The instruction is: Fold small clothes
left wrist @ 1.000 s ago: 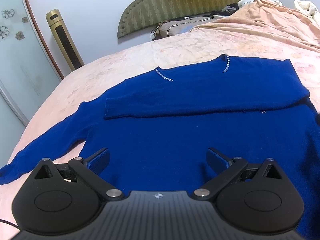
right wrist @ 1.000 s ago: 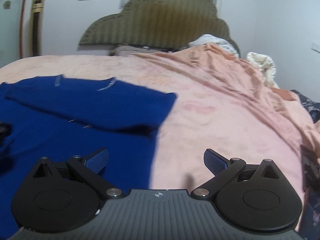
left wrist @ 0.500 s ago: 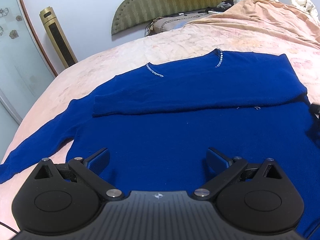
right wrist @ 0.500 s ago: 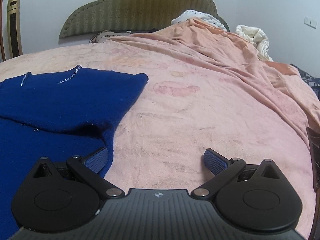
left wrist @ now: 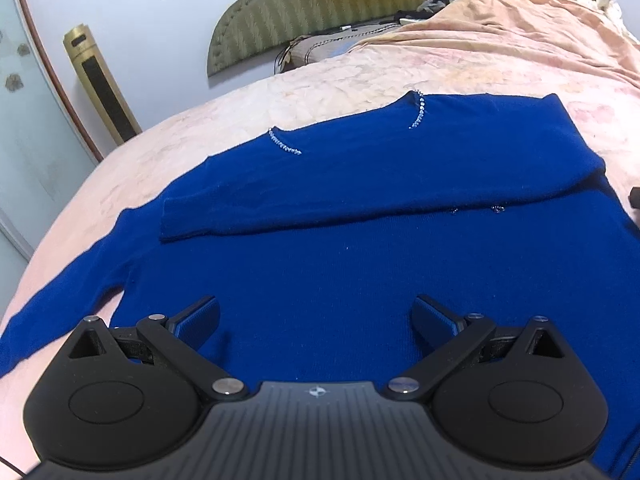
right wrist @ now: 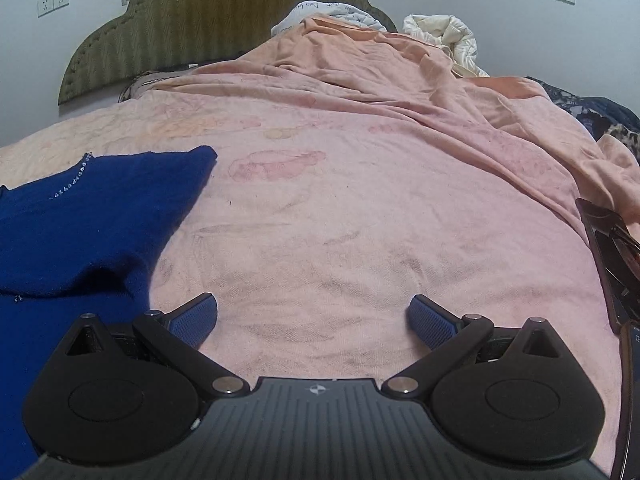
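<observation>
One blue sweater [left wrist: 360, 272] flat on pink bedspread [right wrist: 360, 220], one sleeve folded across chest, other sleeve [left wrist: 60, 300] outstretched. Left gripper [left wrist: 316, 320] and right gripper [right wrist: 312, 318]: jaws wide apart, empty. Judged soft, limp knit, light; pinch outstretched sleeve near cuff.

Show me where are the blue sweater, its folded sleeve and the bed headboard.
blue sweater [left wrist: 320, 276]: left wrist view, on the flat body panel.
folded sleeve [left wrist: 280, 208]: left wrist view, on the sleeve laid across the chest.
bed headboard [right wrist: 224, 20]: right wrist view, on the olive padded face.
</observation>
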Demonstrator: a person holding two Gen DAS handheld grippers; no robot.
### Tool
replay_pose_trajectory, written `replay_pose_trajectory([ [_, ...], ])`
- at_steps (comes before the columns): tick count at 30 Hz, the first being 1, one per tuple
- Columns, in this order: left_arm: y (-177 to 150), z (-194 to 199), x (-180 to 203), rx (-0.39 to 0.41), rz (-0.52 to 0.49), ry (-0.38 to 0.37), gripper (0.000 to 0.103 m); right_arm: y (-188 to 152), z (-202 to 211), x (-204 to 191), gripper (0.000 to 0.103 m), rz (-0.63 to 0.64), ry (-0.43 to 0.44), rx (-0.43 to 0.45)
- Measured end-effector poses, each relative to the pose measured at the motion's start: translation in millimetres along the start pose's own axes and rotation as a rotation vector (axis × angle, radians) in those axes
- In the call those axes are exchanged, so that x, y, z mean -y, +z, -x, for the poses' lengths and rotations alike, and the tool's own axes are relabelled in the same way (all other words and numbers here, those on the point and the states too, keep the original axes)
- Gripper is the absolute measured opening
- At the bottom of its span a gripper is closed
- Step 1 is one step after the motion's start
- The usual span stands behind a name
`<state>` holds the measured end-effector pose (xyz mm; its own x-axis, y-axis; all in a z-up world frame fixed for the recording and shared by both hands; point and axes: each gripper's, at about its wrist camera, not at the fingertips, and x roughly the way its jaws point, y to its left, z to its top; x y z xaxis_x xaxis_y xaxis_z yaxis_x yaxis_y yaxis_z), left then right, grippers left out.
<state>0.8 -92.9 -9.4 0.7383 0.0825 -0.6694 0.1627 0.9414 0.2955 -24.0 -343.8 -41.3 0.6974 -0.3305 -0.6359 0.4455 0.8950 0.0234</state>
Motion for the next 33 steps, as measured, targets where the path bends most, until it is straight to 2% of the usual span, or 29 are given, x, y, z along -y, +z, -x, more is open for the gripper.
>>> replay_pose_trajectory([
  [6, -0.1, -3.3, 1.1, -0.011, 0.014, -0.011, 0.103, 0.6, -0.4, -0.7, 0.103, 0.001, -0.001, 0.000],
  [12, 0.9, 8.1, -2.1, 0.044, 0.017, -0.021, 0.103, -0.1, 0.9, -1.3, 0.103, 0.000, 0.000, 0.000],
  [17, -0.9, 7.1, -5.6, 0.020, 0.030, -0.043, 0.103, -0.2, 1.3, -1.6, 0.103, 0.000, 0.000, 0.000],
  [33, -6.5, 17.8, -27.6, 0.031, 0.062, -0.009, 0.103, -0.1, 0.8, -1.5, 0.103, -0.001, 0.000, 0.000],
])
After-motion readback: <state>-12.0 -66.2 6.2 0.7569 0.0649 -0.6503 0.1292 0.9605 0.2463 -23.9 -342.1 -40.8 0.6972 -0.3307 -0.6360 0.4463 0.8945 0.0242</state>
